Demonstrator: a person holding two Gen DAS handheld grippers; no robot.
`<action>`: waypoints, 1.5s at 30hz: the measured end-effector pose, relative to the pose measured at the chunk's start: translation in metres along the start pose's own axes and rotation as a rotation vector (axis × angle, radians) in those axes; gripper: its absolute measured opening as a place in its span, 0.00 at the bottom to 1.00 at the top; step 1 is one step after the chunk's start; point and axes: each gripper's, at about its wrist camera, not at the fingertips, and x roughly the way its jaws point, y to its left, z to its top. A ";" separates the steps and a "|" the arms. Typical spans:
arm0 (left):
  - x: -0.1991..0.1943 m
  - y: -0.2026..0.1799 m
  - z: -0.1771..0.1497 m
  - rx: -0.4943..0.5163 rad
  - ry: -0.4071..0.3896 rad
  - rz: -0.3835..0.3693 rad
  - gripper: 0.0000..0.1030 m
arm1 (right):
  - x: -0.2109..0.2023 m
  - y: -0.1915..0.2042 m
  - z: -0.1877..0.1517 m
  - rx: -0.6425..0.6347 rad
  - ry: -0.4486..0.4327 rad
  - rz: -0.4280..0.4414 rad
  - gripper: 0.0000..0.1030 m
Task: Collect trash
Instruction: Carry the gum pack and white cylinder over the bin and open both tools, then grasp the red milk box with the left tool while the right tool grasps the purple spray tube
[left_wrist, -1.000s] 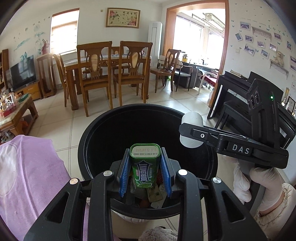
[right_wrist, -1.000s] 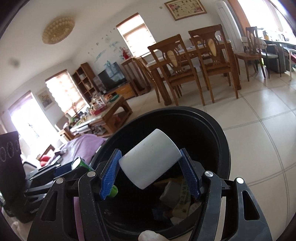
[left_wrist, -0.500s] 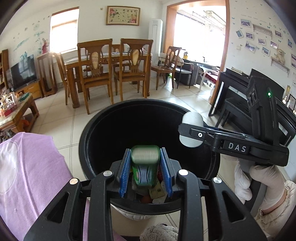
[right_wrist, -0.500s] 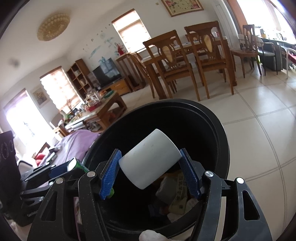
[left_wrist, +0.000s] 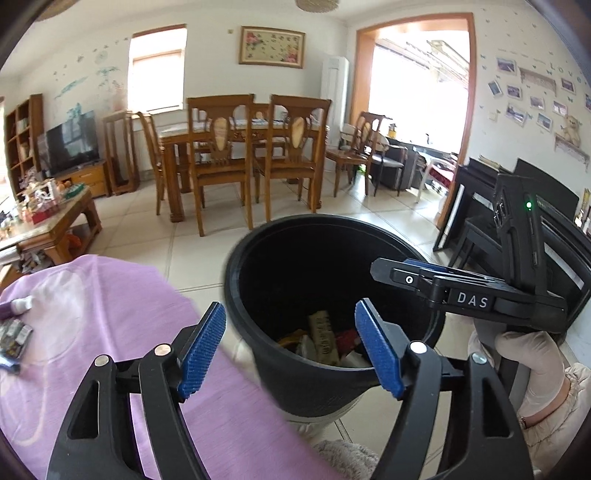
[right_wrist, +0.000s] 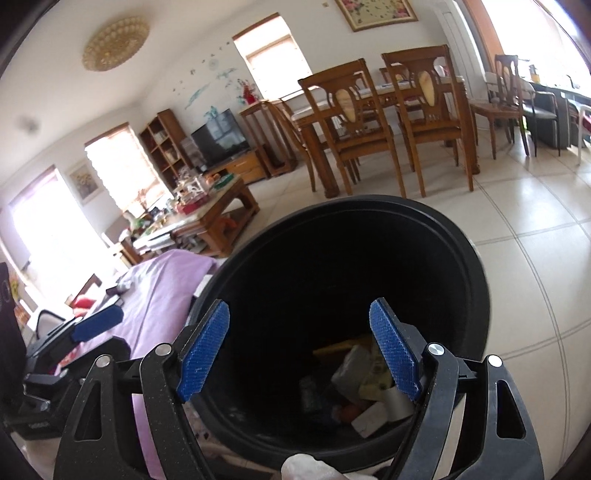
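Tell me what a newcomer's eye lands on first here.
The black trash bin dominates the middle of both views, with trash piled at its bottom. Both the left gripper and the right gripper hang over it, jaws just opened and empty. A purple cloth lies left.

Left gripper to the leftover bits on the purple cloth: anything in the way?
Nothing visible. The left gripper is open and empty, its jaws having just opened, beside the black bin. The small items lie on the purple cloth at the far left, with only bare cloth between.
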 end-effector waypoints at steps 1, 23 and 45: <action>-0.005 0.007 -0.002 -0.012 -0.005 0.010 0.76 | 0.002 0.008 0.001 -0.011 0.002 0.007 0.76; -0.191 0.226 -0.091 -0.338 -0.171 0.519 0.81 | 0.100 0.286 -0.009 -0.378 0.087 0.222 0.76; -0.191 0.365 -0.139 -0.466 0.156 0.590 0.60 | 0.344 0.524 -0.031 -0.932 0.289 0.258 0.51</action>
